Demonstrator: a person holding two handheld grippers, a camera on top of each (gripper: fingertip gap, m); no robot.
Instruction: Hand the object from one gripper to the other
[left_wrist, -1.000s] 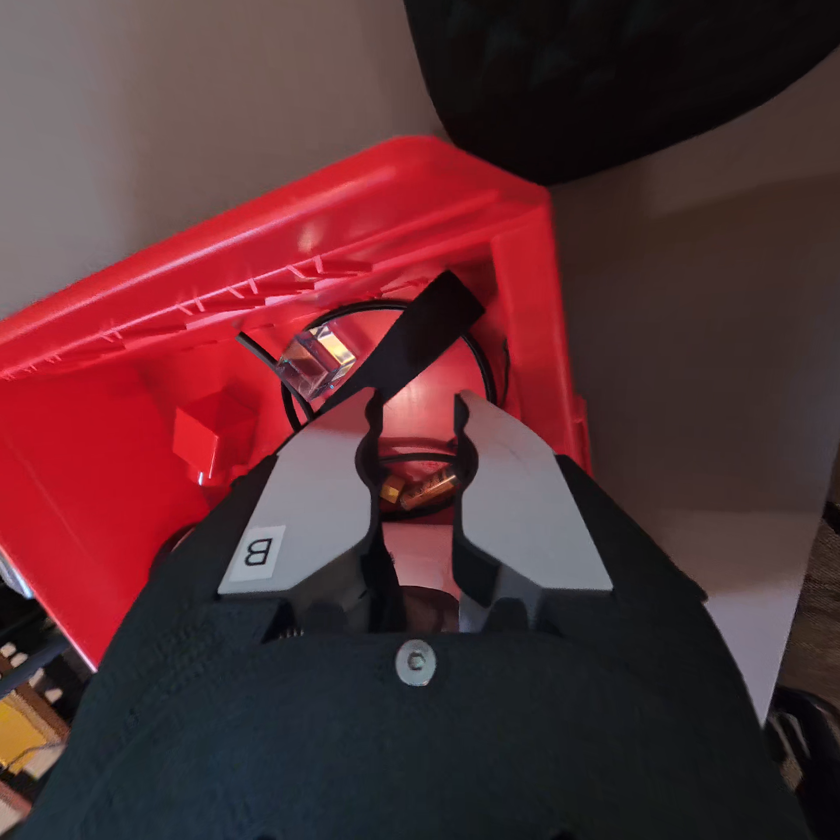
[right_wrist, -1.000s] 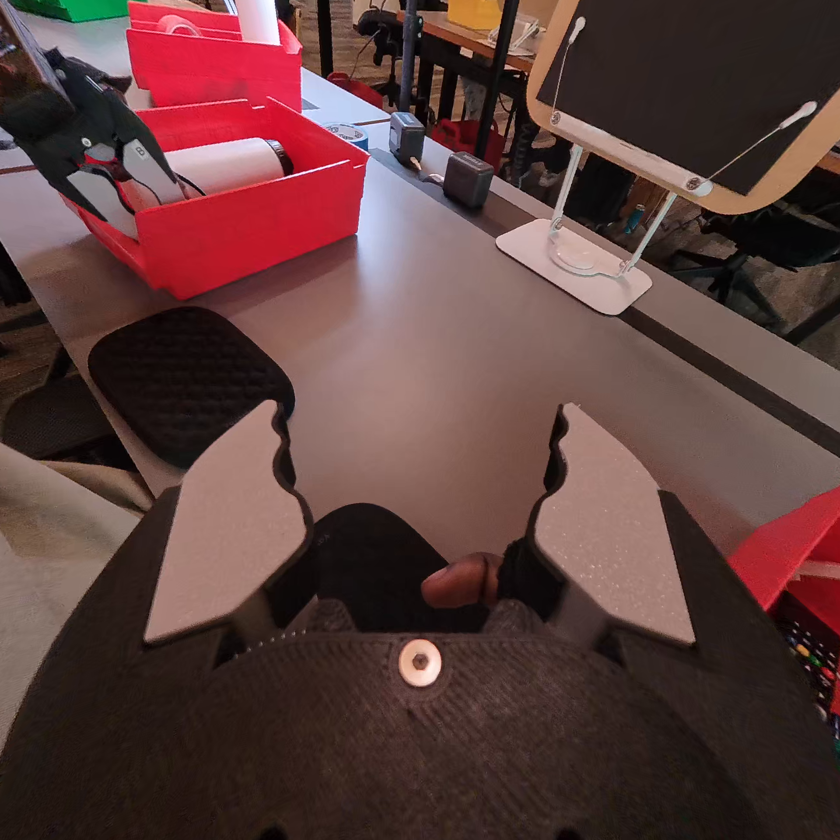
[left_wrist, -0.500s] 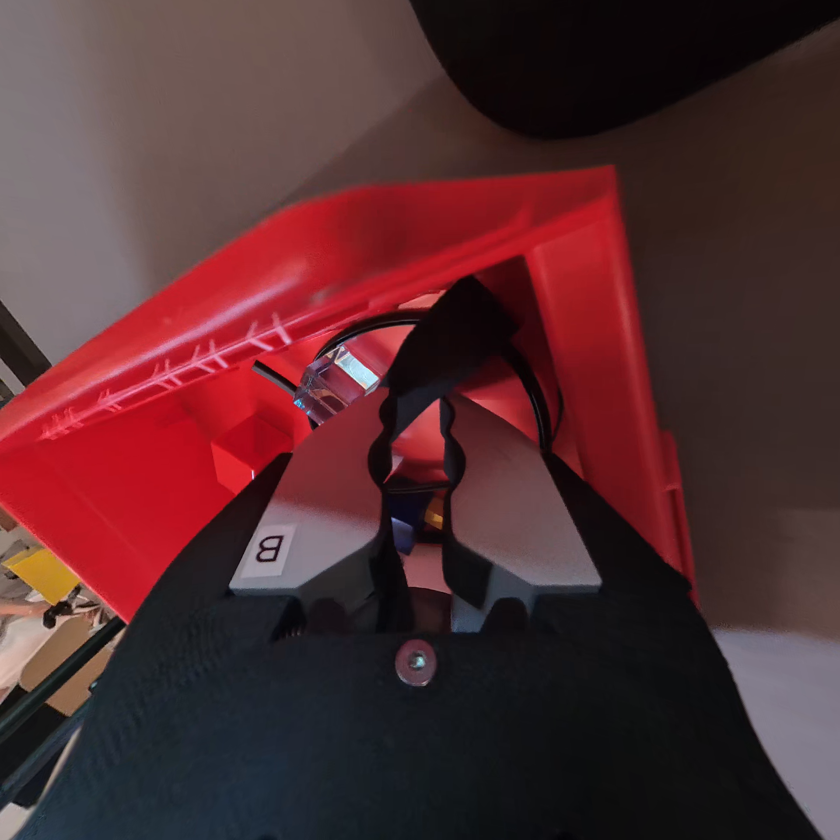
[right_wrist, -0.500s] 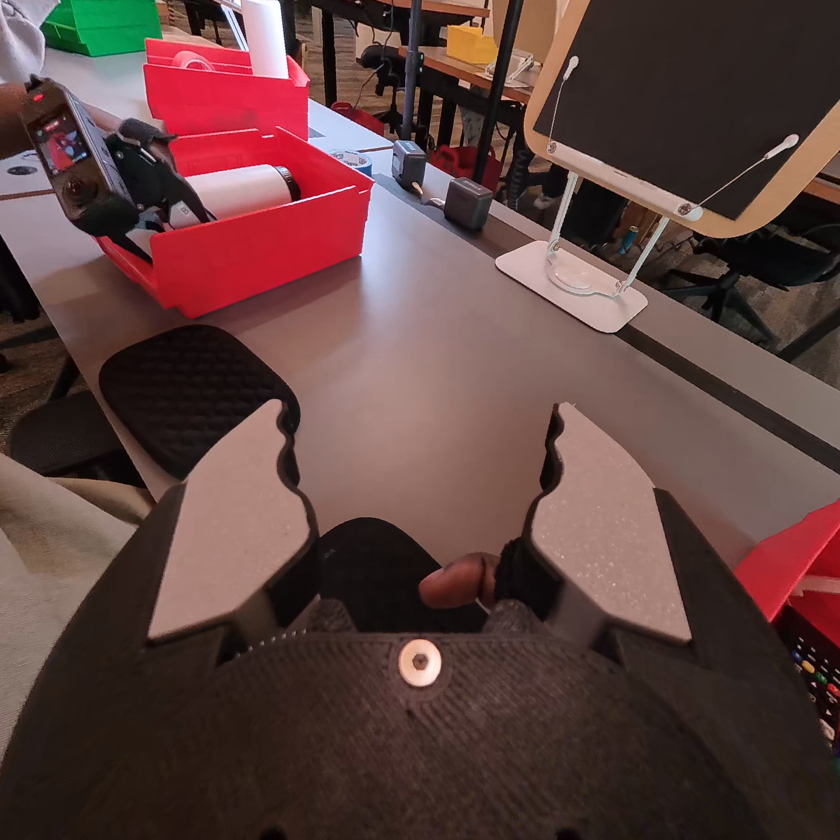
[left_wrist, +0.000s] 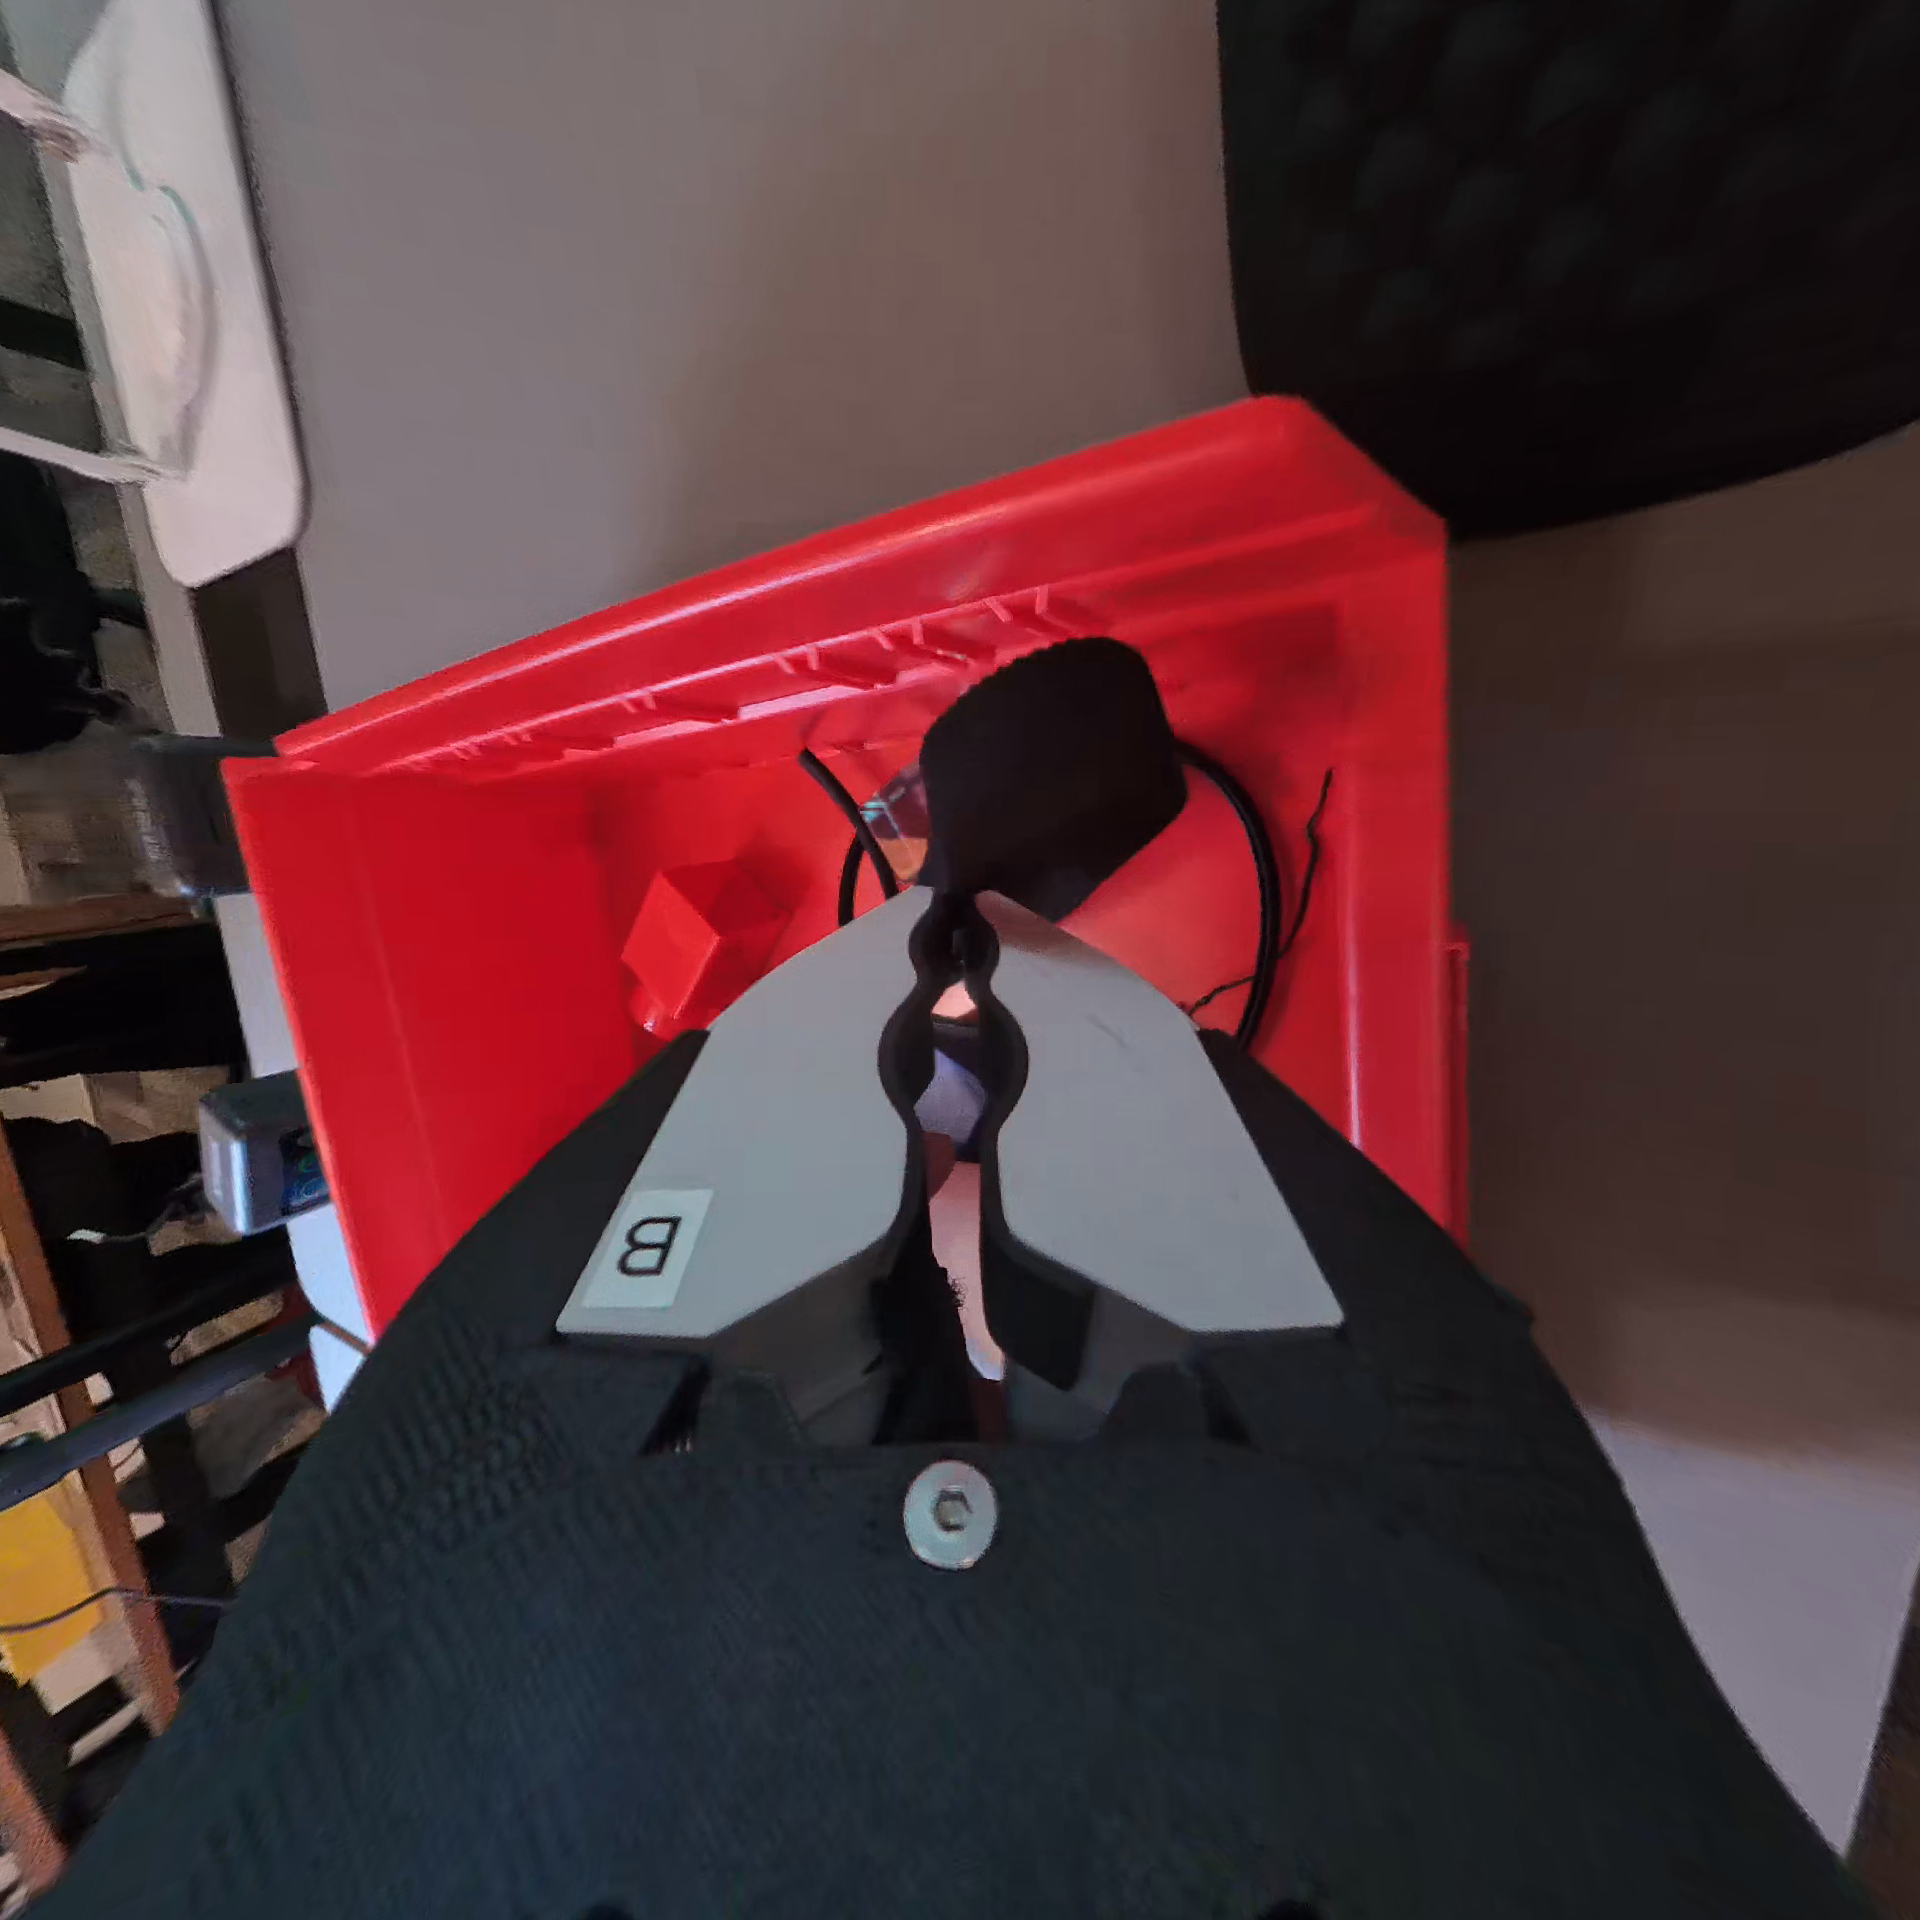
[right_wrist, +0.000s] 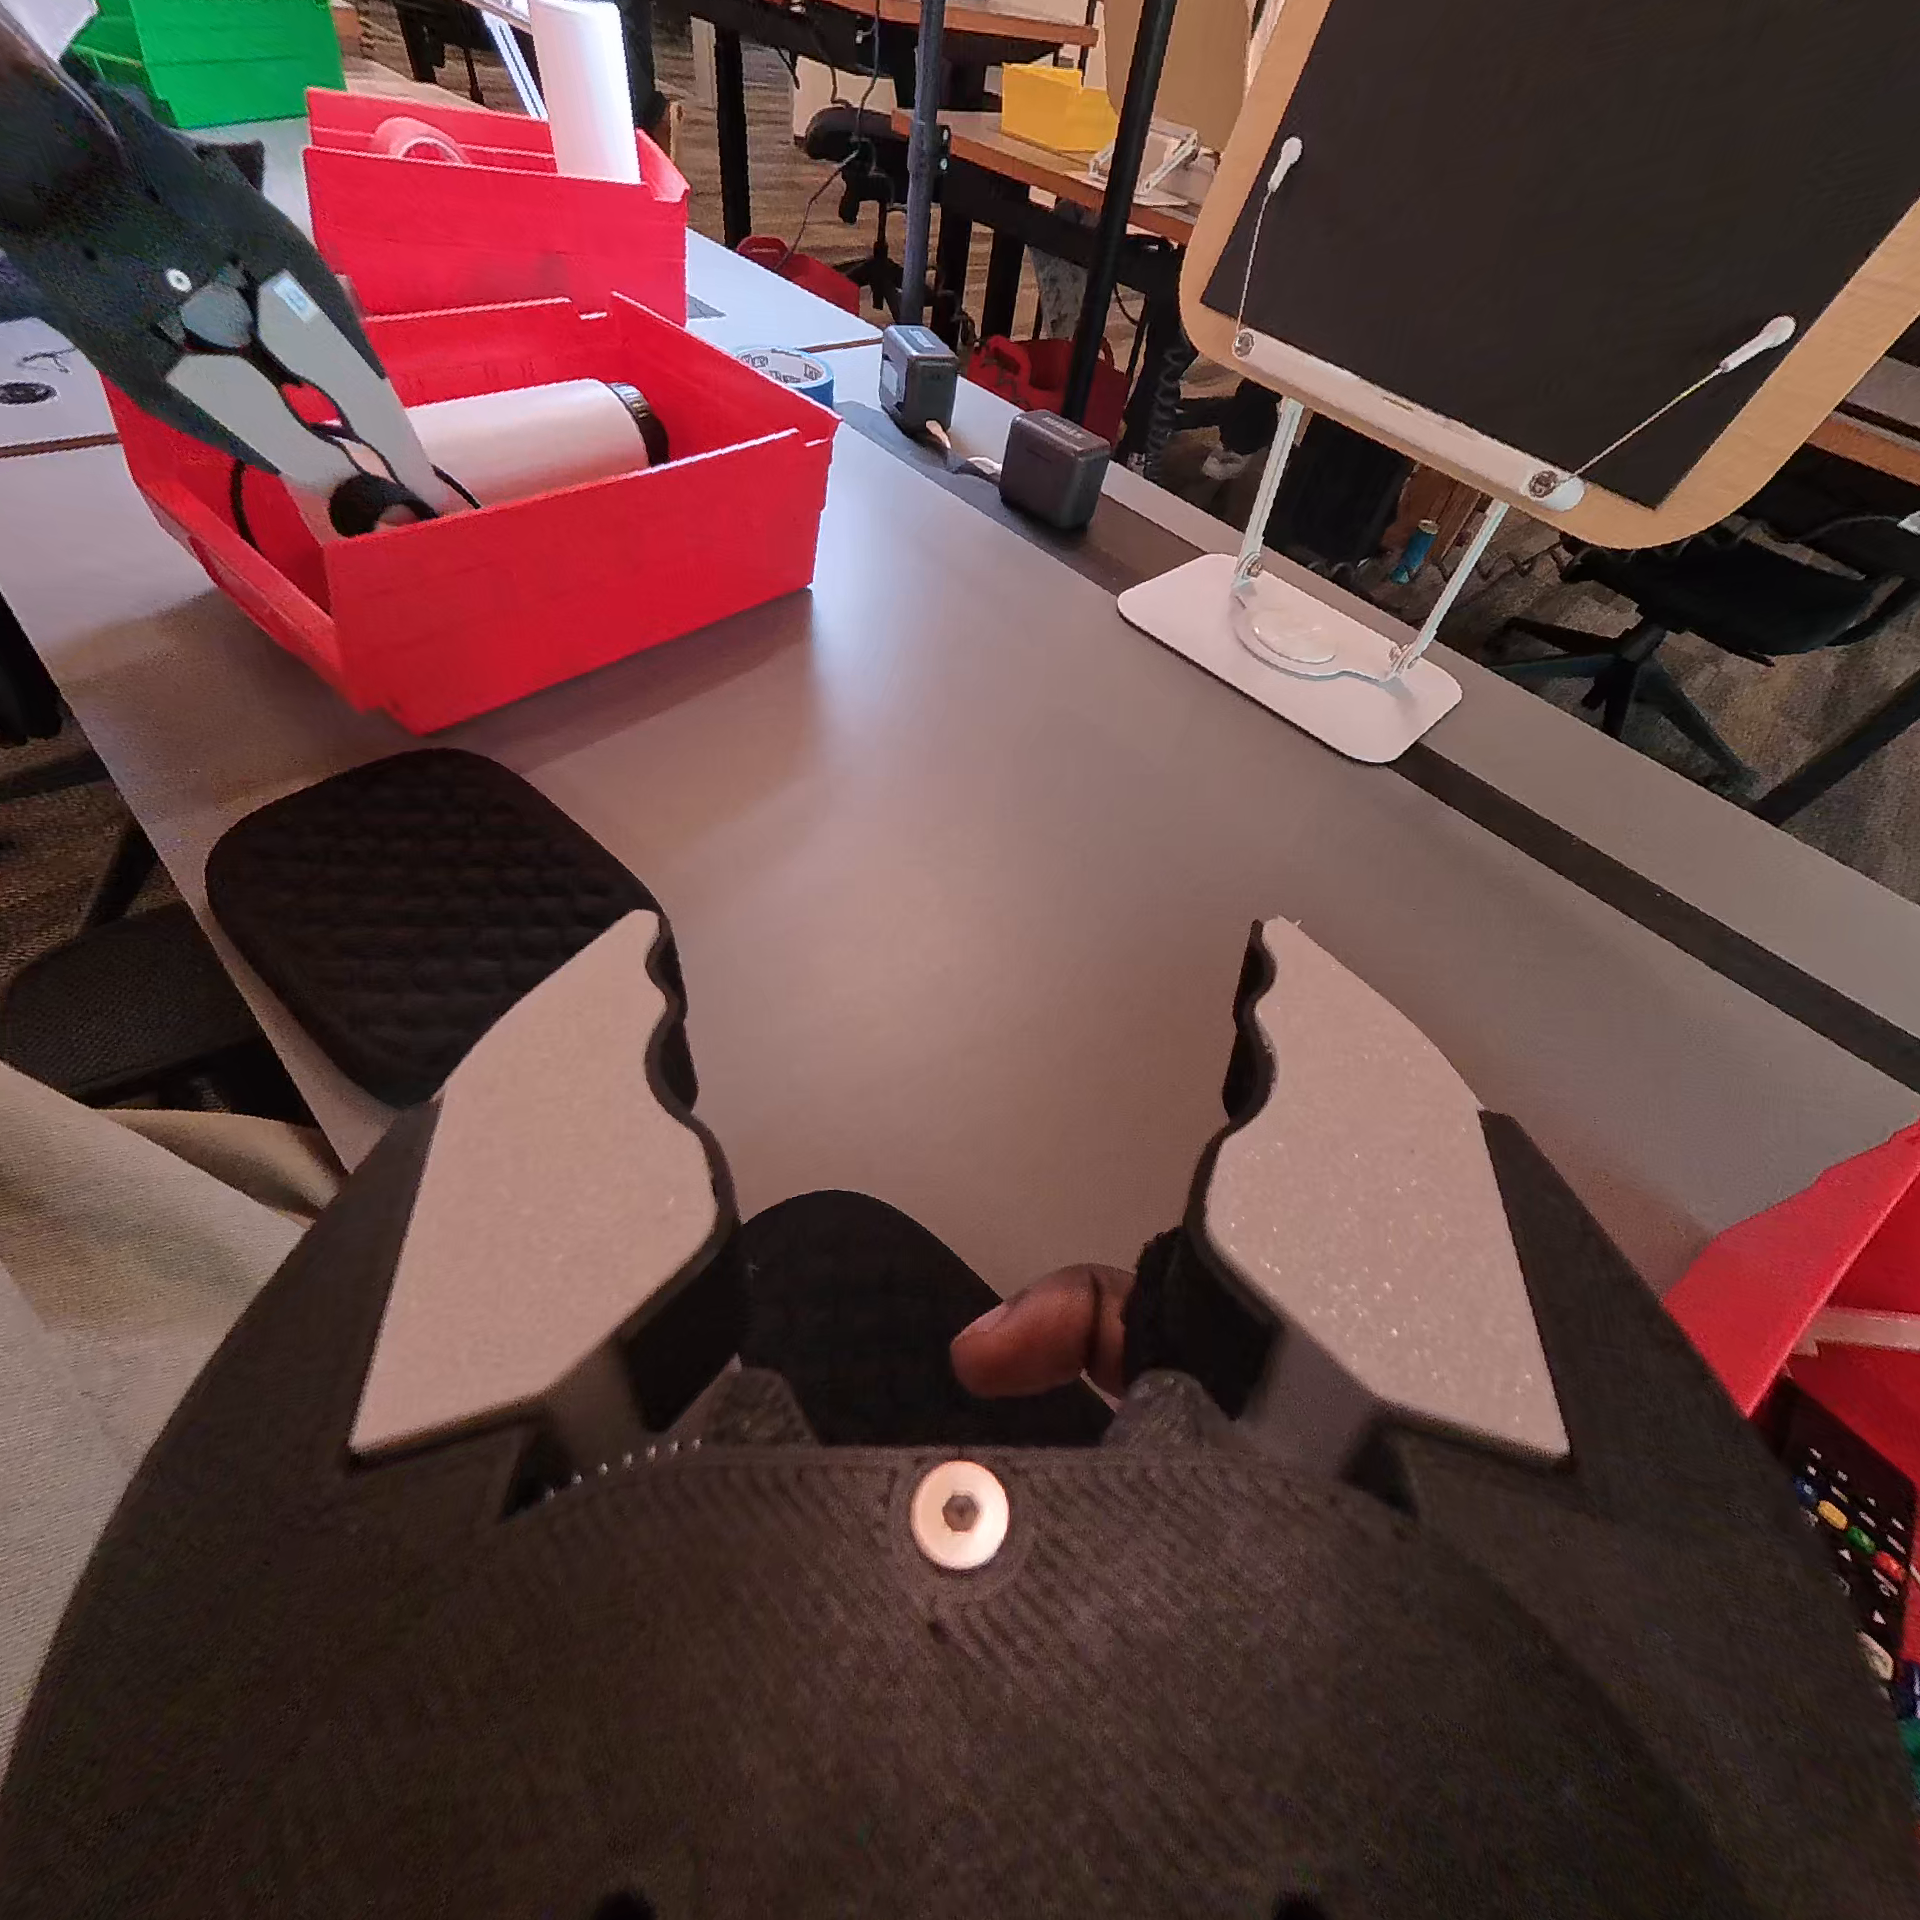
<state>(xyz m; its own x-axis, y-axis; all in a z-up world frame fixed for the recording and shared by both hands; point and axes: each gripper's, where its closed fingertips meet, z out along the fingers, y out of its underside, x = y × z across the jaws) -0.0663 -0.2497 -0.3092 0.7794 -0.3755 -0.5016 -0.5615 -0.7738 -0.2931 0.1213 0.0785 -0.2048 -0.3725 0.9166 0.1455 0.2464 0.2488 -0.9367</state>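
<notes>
The left gripper (left_wrist: 954, 925) is inside the red bin (left_wrist: 1392, 727), jaws pinched on a black strap (left_wrist: 1049, 790) at the bin's near corner, beside the white cylinder (right_wrist: 530, 442). Right of the bin lies a black pad (right_wrist: 416, 904). Further right of the bin, the right gripper (right_wrist: 961, 997) hovers over the table (right_wrist: 987, 790), jaws wide and empty.

R claw (right_wrist: 961, 1023) open, L claw (right_wrist: 358, 473) in red bin (right_wrist: 582, 582)

Lab workspace, long tables (right_wrist: 1039, 831), parts bins (right_wrist: 571, 613)
</notes>
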